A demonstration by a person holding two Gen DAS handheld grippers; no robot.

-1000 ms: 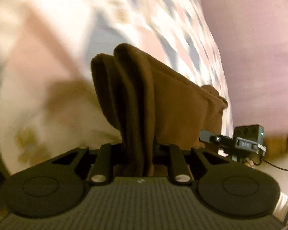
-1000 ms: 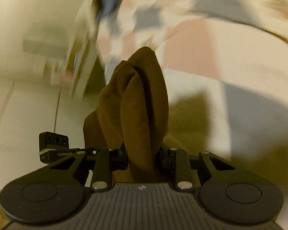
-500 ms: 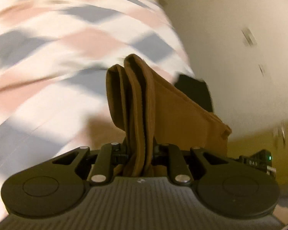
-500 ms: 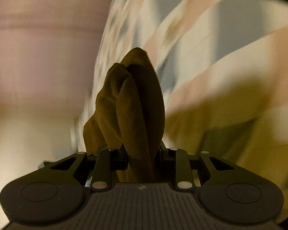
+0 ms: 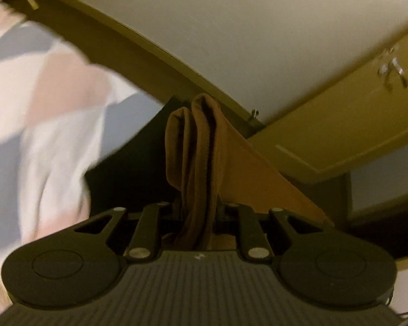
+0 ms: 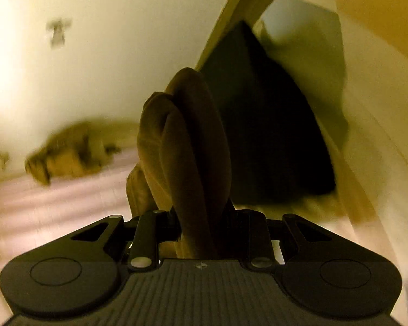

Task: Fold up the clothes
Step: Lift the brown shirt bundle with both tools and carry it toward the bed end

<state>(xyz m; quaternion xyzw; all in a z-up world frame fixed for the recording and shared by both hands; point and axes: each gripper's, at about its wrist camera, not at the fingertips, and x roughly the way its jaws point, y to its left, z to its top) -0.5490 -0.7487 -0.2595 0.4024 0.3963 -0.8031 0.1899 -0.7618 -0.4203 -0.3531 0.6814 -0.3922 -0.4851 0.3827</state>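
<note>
The left gripper (image 5: 197,212) has its fingers pinched on a bunched edge of the brown garment (image 5: 204,152). To the left of the garment lies the checked bedcover (image 5: 40,103) in pink, grey and white; to its right runs a wooden frame (image 5: 326,125). From this pinch a flat span of cloth stretches off to the right.

The right gripper (image 6: 200,225) likewise has its fingers clamped on rolled folds of the same garment (image 6: 185,141), with a pale wall (image 6: 95,54) to the left of it and a dark shape to its right.

The cloth looks soft, light and limp. It is probably best held at corners or hems, kept taut between the two grips so it does not sag or bunch.
</note>
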